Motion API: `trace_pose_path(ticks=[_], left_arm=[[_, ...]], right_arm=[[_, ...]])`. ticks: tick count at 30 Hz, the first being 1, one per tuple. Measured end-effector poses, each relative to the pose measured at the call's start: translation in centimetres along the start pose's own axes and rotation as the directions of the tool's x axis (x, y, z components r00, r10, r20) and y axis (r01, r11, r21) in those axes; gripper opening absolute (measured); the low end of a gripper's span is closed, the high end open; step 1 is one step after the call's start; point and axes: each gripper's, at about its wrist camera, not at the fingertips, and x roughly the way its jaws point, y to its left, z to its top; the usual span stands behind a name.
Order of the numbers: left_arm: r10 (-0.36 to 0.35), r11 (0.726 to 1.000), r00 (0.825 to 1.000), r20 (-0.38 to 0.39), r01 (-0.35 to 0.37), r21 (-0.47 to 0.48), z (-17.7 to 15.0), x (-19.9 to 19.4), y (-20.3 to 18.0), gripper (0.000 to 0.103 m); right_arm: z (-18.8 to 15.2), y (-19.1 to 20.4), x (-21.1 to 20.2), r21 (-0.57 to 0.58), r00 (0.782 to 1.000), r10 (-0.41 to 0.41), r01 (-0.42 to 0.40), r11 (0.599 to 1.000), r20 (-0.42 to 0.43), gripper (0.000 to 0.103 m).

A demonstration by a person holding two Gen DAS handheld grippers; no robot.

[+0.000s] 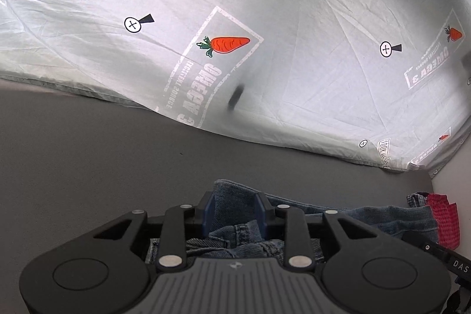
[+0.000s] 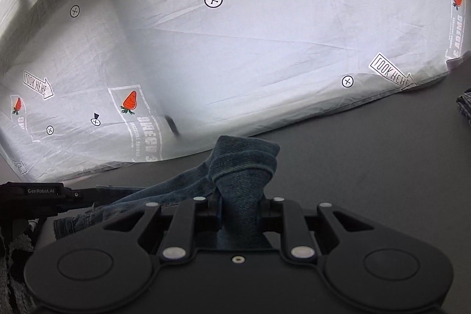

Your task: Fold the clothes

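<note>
A pale printed sheet (image 1: 294, 19) fills the upper part of both wrist views. It bears carrot stamps, crossed circles and arrow labels, and it is creased throughout. Its hem lies along a dark grey tabletop (image 1: 88, 152), which occupies the lower half of each view.

The blue jeans (image 2: 244, 164) lie on the tabletop in front of both grippers, stretched between them. In the right wrist view a bunched, twisted fold of denim rises from the jaws and a band of the same cloth trails off to the left. In the left wrist view the denim is crumpled between and below the fingers and runs off to the right.

A red checked cloth (image 1: 446, 221) lies at the far right edge of the left view, touching the denim. A second dark piece of fabric (image 2: 465, 105) shows at the right edge of the right view; it is too cut off to identify.

Left gripper (image 1: 235, 211): jaws partly closed, with denim between the blue pads; firm pad contact cannot be confirmed.

Right gripper (image 2: 240, 211): jaws narrow and clamped on the twisted fold of jeans.

No containers are in view.
</note>
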Motion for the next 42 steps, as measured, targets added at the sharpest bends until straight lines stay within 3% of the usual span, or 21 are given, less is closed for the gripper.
trace_pose_path(ticks=[1, 3, 4, 8, 12, 18, 19, 20, 21, 22, 24, 30, 36, 42], left_arm=[[-0.019, 1.000, 1.000, 0.004, 0.019, -0.017, 0.2, -0.3, 0.5, 0.048], [-0.050, 0.998, 0.999, -0.006, 0.050, -0.029, 0.2, -0.7, 1.4, 0.072], [-0.055, 0.998, 0.998, -0.023, 0.055, -0.018, 0.0, -0.7, 1.7, 0.075], [-0.011, 0.998, 0.990, -0.139, 0.020, 0.061, -2.4, 0.6, 2.8, 0.077], [-0.055, 0.998, 0.973, -0.225, 0.051, -0.025, -5.0, 2.8, 5.0, 0.080], [-0.156, 0.984, 0.957, -0.244, 0.129, -0.122, -5.8, 5.3, 6.4, 0.081], [-0.177, 0.980, 0.953, -0.246, 0.147, -0.135, -5.8, 5.5, 6.4, 0.080], [-0.196, 0.976, 0.950, -0.244, 0.164, -0.146, -5.9, 5.6, 6.3, 0.073], [-0.206, 0.973, 0.949, -0.238, 0.174, -0.149, -6.0, 5.6, 6.2, 0.059], [-0.217, 0.971, 0.948, -0.232, 0.185, -0.153, -6.1, 5.5, 6.0, 0.053], [-0.232, 0.967, 0.949, -0.212, 0.200, -0.161, -6.3, 5.0, 5.5, 0.033], [-0.226, 0.970, 0.966, -0.129, 0.210, -0.126, -5.8, 1.9, 3.0, 0.026], [-0.310, 0.946, 0.949, -0.051, 0.303, -0.115, -4.8, -1.1, -0.4, 0.026], [-0.385, 0.921, 0.922, 0.035, 0.386, -0.045, -3.9, -3.2, -6.3, 0.026]], right_arm=[[0.0, -0.2, 0.4, 0.006, 1.000, 0.008, -0.008, 1.000, -0.009, 0.020], [-0.3, 0.0, 1.4, -0.003, 1.000, 0.007, -0.007, 1.000, -0.027, 0.020], [-0.4, 0.2, 1.6, -0.018, 1.000, -0.001, 0.000, 1.000, -0.030, 0.020], [-0.4, -0.2, 2.4, -0.010, 0.999, -0.002, 0.002, 1.000, -0.047, 0.020], [-0.5, -1.3, 3.1, 0.006, 0.998, 0.001, -0.001, 1.000, -0.067, 0.020], [-0.5, -2.5, 4.6, 0.016, 0.994, -0.005, 0.006, 1.000, -0.107, 0.020], [-0.6, -2.6, 4.9, 0.020, 0.994, -0.005, 0.007, 1.000, -0.113, 0.020], [-0.6, -2.8, 5.1, 0.029, 0.993, -0.005, 0.009, 1.000, -0.117, 0.020], [-0.7, -3.0, 5.3, 0.043, 0.993, -0.003, 0.008, 0.999, -0.122, 0.020], [-0.7, -3.2, 5.5, 0.059, 0.992, 0.000, 0.007, 0.998, -0.124, 0.020], [-0.8, -3.6, 5.6, 0.087, 0.992, 0.004, 0.007, 0.996, -0.127, 0.020], [-0.6, -2.2, 2.8, 0.085, 0.998, 0.008, -0.003, 0.996, -0.057, 0.020], [1.4, -2.3, -3.8, 0.159, 0.995, -0.005, -0.011, 0.987, 0.104, 0.020], [4.3, -2.8, -10.3, 0.127, 0.963, -0.055, 0.021, 0.992, 0.264, 0.020]])
